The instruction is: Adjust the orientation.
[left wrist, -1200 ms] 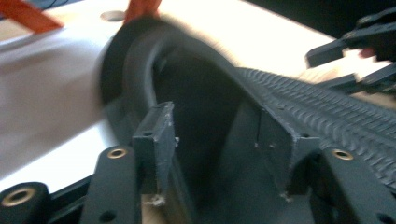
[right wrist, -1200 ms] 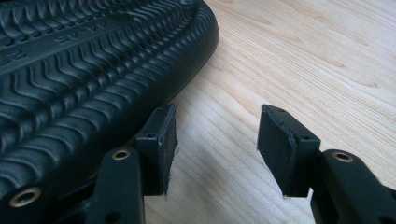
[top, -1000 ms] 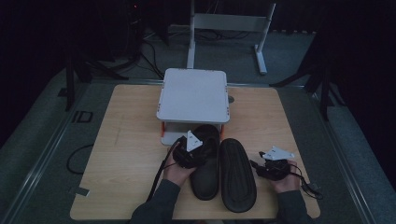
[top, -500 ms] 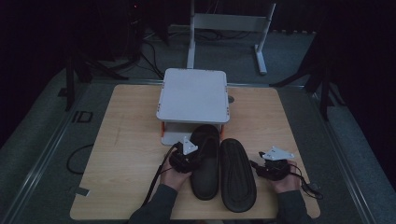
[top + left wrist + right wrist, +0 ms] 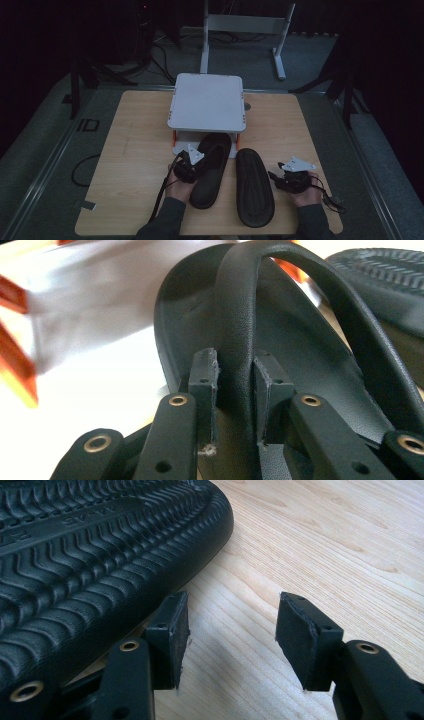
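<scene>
Grasp step: left gripper (image 5: 235,390) jaws just closed onto strap (image 5: 239,330) of upright slipper (image 5: 210,167) between them, right gripper (image 5: 230,635) jaws apart beside sole-up slipper (image 5: 95,555); next likely lifting it toward white rack (image 5: 207,102)

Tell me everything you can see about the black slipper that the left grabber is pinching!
The left slipper is black and looks like soft, grainy rubber or foam. It lies right side up on the wooden table, its toe end reaching under the white stand. A wide strap arches over its smooth footbed. The left gripper has just been closing and now pinches that strap between both pads. Its twin, the other slipper, lies sole up beside it.
</scene>
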Available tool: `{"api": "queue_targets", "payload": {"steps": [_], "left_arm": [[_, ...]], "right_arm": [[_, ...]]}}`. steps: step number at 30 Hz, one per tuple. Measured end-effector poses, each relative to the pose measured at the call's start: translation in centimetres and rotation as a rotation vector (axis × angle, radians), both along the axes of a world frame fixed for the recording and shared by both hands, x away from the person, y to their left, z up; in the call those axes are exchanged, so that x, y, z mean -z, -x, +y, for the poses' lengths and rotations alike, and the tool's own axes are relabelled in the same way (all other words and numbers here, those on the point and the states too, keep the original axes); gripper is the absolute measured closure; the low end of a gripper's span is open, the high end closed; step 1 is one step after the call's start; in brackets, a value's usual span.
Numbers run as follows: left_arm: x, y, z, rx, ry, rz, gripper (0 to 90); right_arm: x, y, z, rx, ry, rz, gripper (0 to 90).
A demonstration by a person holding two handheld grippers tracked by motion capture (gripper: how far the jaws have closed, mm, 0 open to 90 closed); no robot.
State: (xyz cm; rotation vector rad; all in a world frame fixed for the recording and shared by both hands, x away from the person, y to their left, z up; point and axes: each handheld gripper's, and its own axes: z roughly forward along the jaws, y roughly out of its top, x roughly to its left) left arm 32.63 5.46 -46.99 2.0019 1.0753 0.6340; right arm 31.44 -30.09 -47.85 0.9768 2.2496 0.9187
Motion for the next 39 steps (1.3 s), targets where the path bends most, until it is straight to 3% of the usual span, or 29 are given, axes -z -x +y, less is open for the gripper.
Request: {"api": "queue_targets", "payload": {"steps": [14,23,28,34,39], "left_arm": [[-1.0,-2.2,3.1,-0.137,0.006,-0.039,75.5],[-0.8,-4.4,3.6,-0.216,0.026,-0.064,75.3],[-0.6,-5.5,3.5,-0.213,0.025,-0.077,75.2],[-0.4,-5.7,3.8,-0.216,0.019,-0.101,73.6],[-0.1,-5.3,4.3,-0.204,0.039,-0.090,63.2]], "right_arm": [[0.0,0.0,0.0,0.002,0.001,0.002,46.5],[0.0,0.0,0.0,0.001,0.001,0.003,46.6],[0.1,-0.1,0.0,0.000,0.003,0.002,46.5],[0.1,-0.1,-0.1,-0.001,0.003,0.001,46.6],[0.1,-0.1,-0.1,-0.001,0.004,0.001,46.6]]}}
